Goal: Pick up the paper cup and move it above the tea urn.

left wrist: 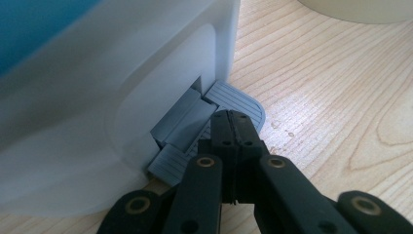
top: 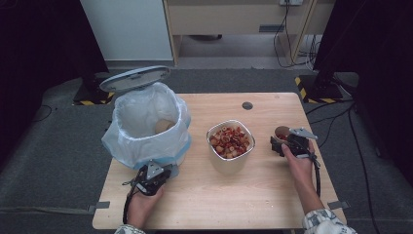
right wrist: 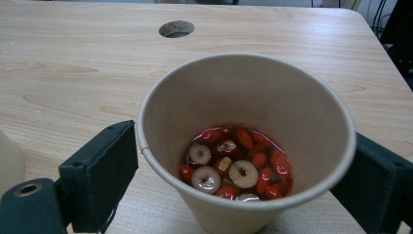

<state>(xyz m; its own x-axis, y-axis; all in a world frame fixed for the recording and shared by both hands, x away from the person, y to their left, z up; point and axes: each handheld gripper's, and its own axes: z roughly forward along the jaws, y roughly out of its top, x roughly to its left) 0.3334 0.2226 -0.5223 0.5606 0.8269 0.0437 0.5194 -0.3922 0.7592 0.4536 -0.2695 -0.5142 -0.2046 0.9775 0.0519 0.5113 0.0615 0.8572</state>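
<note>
A: Left gripper, jaws fully shut, holds nothing; its tip presses the bin pedal just ahead. The lid stands up.

B: Right gripper straddles the paper cup, jaws wide, pads not visibly pressing. It should squeeze gently below the rim and keep the cup level.

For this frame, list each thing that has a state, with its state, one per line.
Bin lid: up, open.
Bin pedal: under the left gripper's tips.
Bin liner: fitted over the rim, something pale inside.
Left gripper: shut.
Right gripper: jaws either side of the paper cup; contact unclear.
Paper cup: upright, partly filled with red and pale pieces.
White bowl: upright, full.
</note>
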